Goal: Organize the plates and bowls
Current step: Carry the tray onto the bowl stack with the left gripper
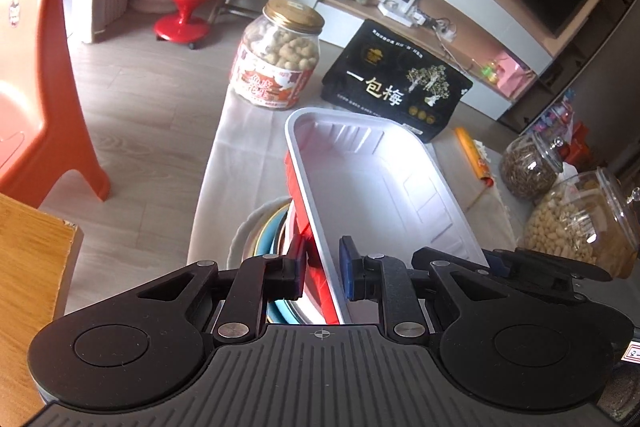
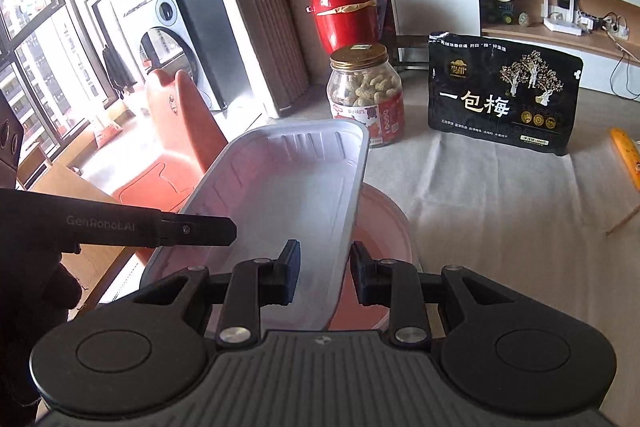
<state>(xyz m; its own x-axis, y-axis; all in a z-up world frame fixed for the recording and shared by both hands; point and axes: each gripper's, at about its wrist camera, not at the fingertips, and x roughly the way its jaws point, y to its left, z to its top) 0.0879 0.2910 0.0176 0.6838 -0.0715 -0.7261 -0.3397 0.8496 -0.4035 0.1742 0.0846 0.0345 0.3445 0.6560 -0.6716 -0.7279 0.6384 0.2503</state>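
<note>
The left gripper (image 1: 323, 271) and right gripper (image 2: 325, 277) are each closed on an opposite long rim of the rectangular tray (image 1: 372, 179), white inside and red outside. The rim runs between each pair of fingers, and the tray hangs tilted above stacked dishes (image 1: 260, 231) on the cloth-covered table (image 1: 240, 131).

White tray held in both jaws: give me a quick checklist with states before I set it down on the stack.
1. Left gripper jaws closed on the white tray rim: ok.
2. Right gripper jaws closed on the opposite rim: ok.
3. Tray level: not ok, it is tilted.
4. Tray empty: ok.
5. Stacked dishes below in view: ok, partly hidden by the tray.
6. Peanut jar and black bag apart from the tray: ok.
</note>
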